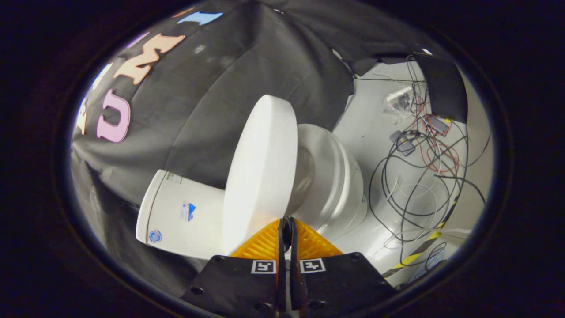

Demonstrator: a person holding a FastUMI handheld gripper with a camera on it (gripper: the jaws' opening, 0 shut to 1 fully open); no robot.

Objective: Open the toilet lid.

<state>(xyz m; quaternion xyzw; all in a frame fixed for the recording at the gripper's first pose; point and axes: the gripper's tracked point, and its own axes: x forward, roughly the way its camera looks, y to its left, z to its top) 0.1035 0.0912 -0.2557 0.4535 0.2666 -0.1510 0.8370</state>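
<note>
Test booth: toilet (pixel 273 176), loose cables (pixel 423 176), cloth wall (pixel 220 97).

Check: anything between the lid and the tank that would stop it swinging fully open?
Nothing visible. The lid is raised off the seat, its back facing the tank, with no object seen in the gap. The gripper is shut, its fingertips at the lid's near edge. Cables lie on the floor beyond the bowl.

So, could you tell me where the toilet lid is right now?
In the gripper view, the toilet lid stands raised just ahead of the closed fingers, between the tank and the seat.
</note>
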